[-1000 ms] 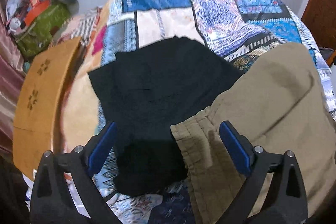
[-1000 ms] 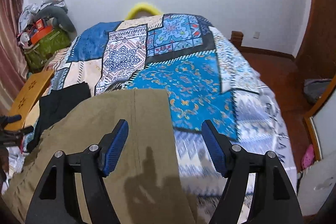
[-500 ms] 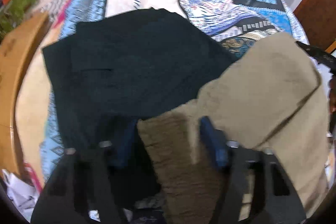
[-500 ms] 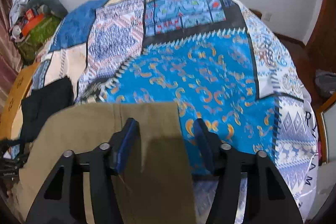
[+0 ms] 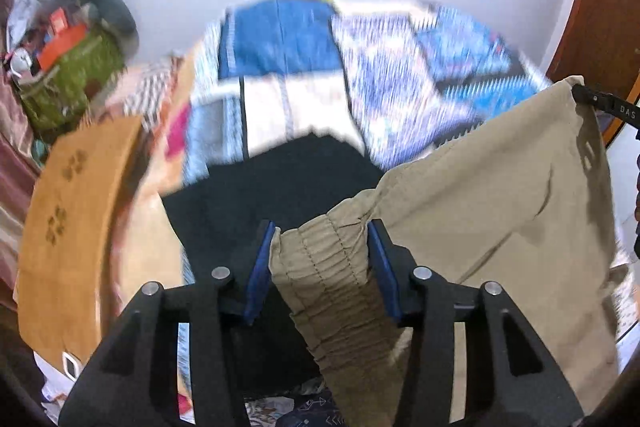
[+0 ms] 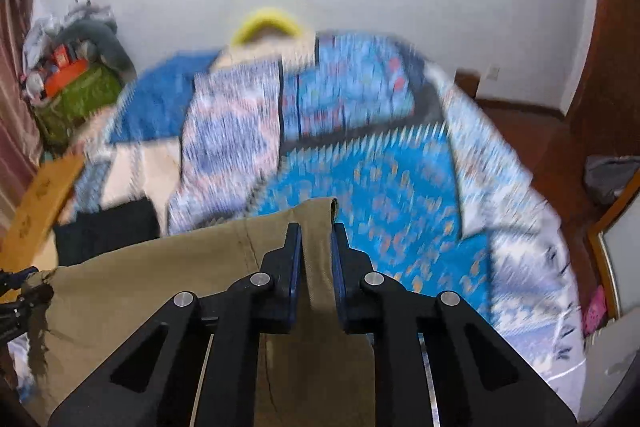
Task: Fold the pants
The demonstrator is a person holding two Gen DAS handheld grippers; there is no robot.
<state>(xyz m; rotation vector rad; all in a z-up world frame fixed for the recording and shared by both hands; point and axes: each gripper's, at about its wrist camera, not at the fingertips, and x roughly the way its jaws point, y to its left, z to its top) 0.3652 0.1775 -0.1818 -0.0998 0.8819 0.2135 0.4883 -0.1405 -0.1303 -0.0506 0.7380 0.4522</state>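
The khaki pants (image 5: 500, 195) hang stretched between my two grippers, lifted off the bed. My left gripper (image 5: 320, 255) is shut on the gathered elastic waistband (image 5: 332, 267). My right gripper (image 6: 316, 247) is shut on the hem corner of the khaki pants (image 6: 180, 267); its tip shows at the far right in the left wrist view (image 5: 600, 103). The left gripper shows at the left edge in the right wrist view (image 6: 16, 291).
A black garment (image 5: 280, 183) lies flat on the patchwork bedspread (image 6: 380, 179) under the khaki pants. A wooden board (image 5: 72, 219) leans at the bed's left side. A green bag with clutter (image 5: 68, 75) stands in the far left corner. The wooden floor (image 6: 520, 115) is on the right.
Both grippers closed on the khaki pants, left on the waistband and right on the hem, and lifted them off the bed. Both views now tilt upward toward the wall.
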